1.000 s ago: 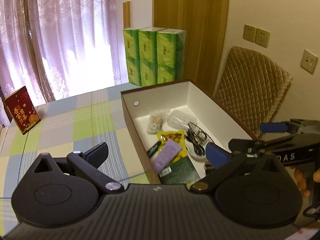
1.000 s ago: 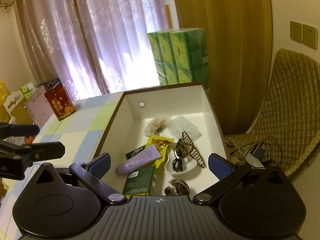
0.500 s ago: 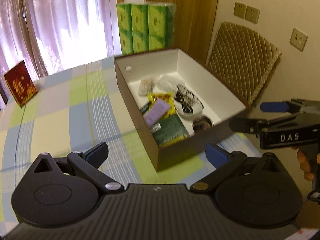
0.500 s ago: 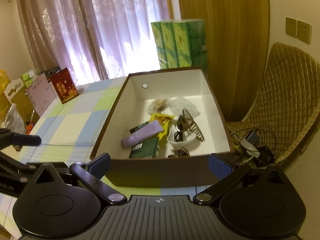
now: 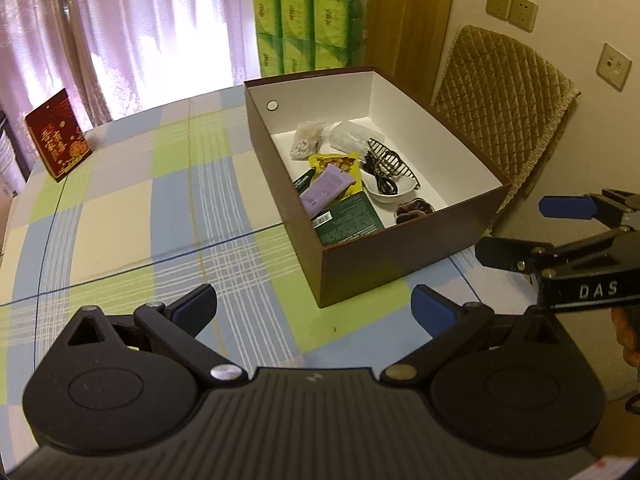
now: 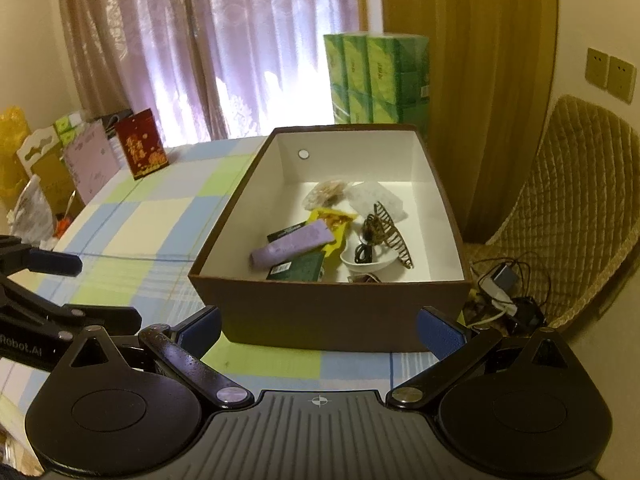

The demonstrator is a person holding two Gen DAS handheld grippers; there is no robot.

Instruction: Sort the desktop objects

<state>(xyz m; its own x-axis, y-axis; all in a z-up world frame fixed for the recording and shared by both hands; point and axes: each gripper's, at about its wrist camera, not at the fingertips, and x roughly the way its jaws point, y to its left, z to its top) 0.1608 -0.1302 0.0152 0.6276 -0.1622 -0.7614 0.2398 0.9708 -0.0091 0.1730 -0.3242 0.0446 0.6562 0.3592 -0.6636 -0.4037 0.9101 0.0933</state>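
A brown box with a white inside (image 5: 384, 256) (image 6: 344, 312) stands on the checked tablecloth. In it lie a purple tube (image 5: 326, 190) (image 6: 292, 246), a yellow snack bag (image 5: 340, 162), a dark green packet (image 5: 348, 222) (image 6: 298, 270), a white dish with a black cable (image 5: 386, 190) (image 6: 366, 260), a hair claw (image 6: 390, 226) and clear bags. My left gripper (image 5: 314, 306) is open and empty above the cloth, in front of the box. My right gripper (image 6: 318, 326) is open and empty just before the box's near wall.
A red card box (image 5: 58, 140) (image 6: 142, 148) stands at the table's far left. Green tissue packs (image 5: 308, 26) (image 6: 376, 76) are stacked behind the box. A quilted chair (image 5: 504, 96) (image 6: 560, 216) stands right of the table, with cables (image 6: 500, 288) on its seat.
Both grippers have pulled back and up from over the box. The box now sits farther ahead and its near wall shows. Both stay open and empty.
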